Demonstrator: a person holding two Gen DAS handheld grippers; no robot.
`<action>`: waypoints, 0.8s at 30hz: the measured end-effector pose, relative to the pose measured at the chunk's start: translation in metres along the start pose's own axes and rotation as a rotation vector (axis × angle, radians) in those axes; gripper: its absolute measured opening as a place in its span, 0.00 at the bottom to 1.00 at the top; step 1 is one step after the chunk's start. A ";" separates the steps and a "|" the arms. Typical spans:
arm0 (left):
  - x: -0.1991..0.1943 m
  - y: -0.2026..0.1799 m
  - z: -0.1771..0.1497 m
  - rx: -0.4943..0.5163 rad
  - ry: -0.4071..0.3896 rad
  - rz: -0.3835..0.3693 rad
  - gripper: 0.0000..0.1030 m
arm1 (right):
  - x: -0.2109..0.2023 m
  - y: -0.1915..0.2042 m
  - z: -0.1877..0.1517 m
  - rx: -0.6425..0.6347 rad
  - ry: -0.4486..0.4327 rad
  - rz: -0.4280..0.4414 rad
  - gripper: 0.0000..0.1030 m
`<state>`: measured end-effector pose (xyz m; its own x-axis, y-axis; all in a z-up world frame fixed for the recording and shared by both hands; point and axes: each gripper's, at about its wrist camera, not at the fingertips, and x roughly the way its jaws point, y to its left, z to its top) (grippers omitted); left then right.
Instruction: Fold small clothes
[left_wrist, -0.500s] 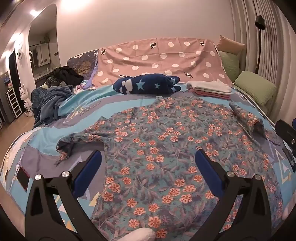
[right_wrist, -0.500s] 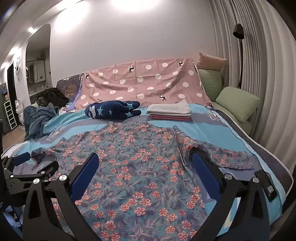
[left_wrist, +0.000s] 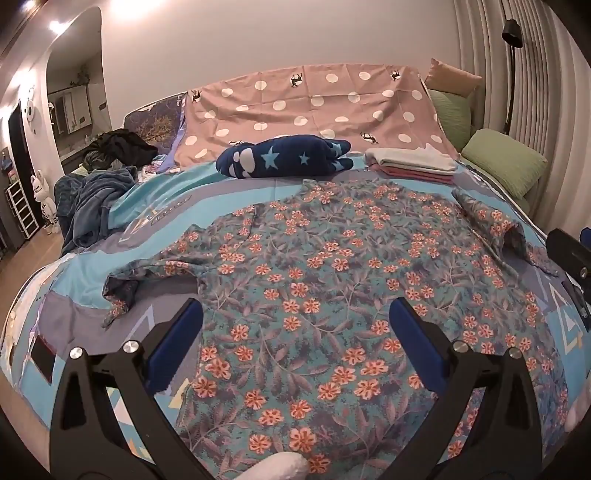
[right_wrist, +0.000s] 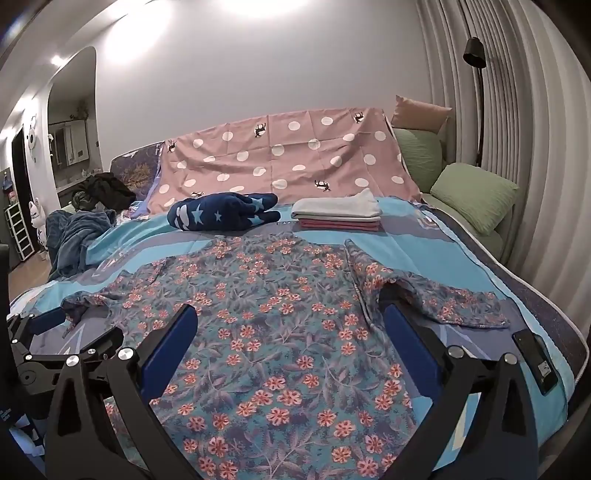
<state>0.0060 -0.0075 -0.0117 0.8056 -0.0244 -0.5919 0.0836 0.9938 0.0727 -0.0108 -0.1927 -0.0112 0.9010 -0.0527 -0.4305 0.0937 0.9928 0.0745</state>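
A floral shirt (left_wrist: 332, 280) (right_wrist: 266, 317) with orange flowers on teal lies spread flat on the bed, sleeves out to both sides. My left gripper (left_wrist: 295, 325) hovers open over the shirt's lower left part, nothing between its blue pads. My right gripper (right_wrist: 290, 332) hangs open over the shirt's lower right, its right finger (right_wrist: 410, 339) near the right sleeve (right_wrist: 436, 295). The left gripper also shows at the left edge of the right wrist view (right_wrist: 55, 339), by the left sleeve (left_wrist: 122, 288). A stack of folded clothes (left_wrist: 410, 162) (right_wrist: 338, 214) lies beyond the shirt.
A dark blue star-patterned bundle (left_wrist: 284, 157) lies by the polka-dot cover (left_wrist: 314, 107). Green pillows (left_wrist: 502, 166) line the right side, crumpled blankets (left_wrist: 88, 199) the left. A phone (right_wrist: 535, 358) lies near the bed's right edge. A floor lamp (right_wrist: 476, 74) stands at right.
Both views have barely shifted; the shirt lies as before and both grippers stay open.
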 end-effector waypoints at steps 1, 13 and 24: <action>-0.001 0.000 0.000 0.000 -0.002 -0.001 0.98 | 0.000 0.001 0.000 -0.003 -0.001 0.001 0.99; 0.000 0.002 -0.002 0.002 0.011 -0.006 0.98 | -0.001 0.002 -0.001 0.003 0.006 -0.003 0.99; 0.000 0.001 -0.004 0.007 0.016 -0.011 0.98 | -0.001 0.005 -0.002 -0.012 0.006 -0.032 0.99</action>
<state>0.0040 -0.0061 -0.0154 0.7951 -0.0331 -0.6055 0.0960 0.9928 0.0718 -0.0125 -0.1878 -0.0123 0.8950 -0.0839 -0.4382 0.1173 0.9919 0.0496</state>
